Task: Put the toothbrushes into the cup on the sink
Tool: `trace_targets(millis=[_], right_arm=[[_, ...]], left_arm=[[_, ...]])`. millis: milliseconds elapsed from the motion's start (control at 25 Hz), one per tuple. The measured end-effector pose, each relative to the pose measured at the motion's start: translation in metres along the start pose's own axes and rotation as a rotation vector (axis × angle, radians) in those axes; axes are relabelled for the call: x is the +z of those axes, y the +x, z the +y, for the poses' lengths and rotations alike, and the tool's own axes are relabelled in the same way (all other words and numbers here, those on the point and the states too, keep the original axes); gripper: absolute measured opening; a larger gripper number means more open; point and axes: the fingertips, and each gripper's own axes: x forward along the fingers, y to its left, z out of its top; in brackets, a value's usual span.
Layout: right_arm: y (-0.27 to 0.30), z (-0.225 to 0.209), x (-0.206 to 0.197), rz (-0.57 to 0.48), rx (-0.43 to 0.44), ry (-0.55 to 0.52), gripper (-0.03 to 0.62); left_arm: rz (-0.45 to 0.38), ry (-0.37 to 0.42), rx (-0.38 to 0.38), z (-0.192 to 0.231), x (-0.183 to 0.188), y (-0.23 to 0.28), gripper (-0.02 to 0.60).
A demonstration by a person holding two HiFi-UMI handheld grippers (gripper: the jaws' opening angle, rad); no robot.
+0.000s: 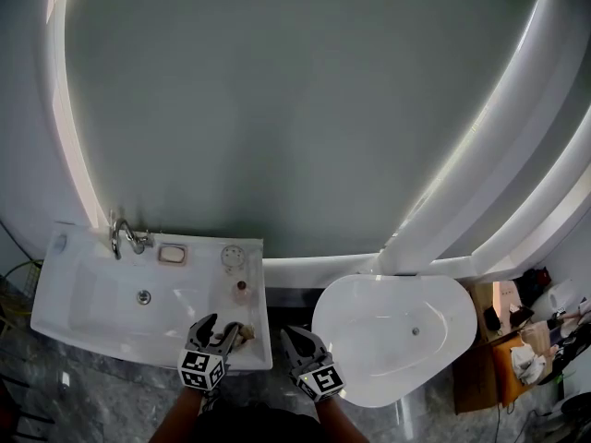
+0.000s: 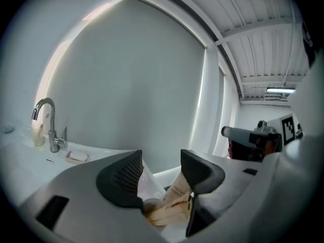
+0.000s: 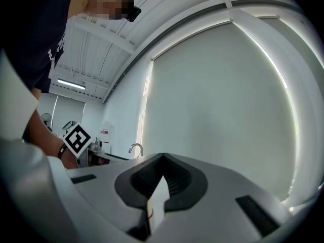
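In the head view my left gripper [image 1: 218,333] hangs over the front right corner of the white sink [image 1: 65,317], jaws apart. Tan paper toothbrush packets [image 1: 244,332] lie just beside and under its tips. The left gripper view shows those printed packets [image 2: 172,201] and some clear wrap low between the open jaws [image 2: 159,168], with no pad pressing on them. A round pale cup [image 1: 233,257] stands on the sink's right ledge. My right gripper [image 1: 297,341] stays right of the sink, shut on a thin white flat piece [image 3: 158,201] that stands edge-on between its pads [image 3: 162,173].
A chrome faucet [image 1: 123,237] and a soap dish [image 1: 172,254] sit at the sink's back edge. A small brown item [image 1: 242,289] stands in front of the cup. A white bathtub [image 1: 397,335] fills the right side, and boxes and clutter [image 1: 522,326] lie beyond it.
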Motion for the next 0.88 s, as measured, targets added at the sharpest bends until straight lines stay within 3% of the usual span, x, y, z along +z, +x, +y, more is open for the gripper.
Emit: trace_targets(millis=[440,640,880], right_arm=[[0.007,-0.008,0.004,-0.039,0.001,0.143,0.026],[0.009,-0.01,0.007,-0.031,-0.003,0.128,0.026],[0.01,-0.004,0.009,-0.021,0.006,0.107,0.026]], left_arm=[[-0.322,0.077,0.073,0.015,0.089,-0.065,0.238],[-0.374,0.113,0.124,0.029,0.1,-0.083,0.238],[-0.368,0.107,0.163,0.04,0.092,-0.088,0.235]])
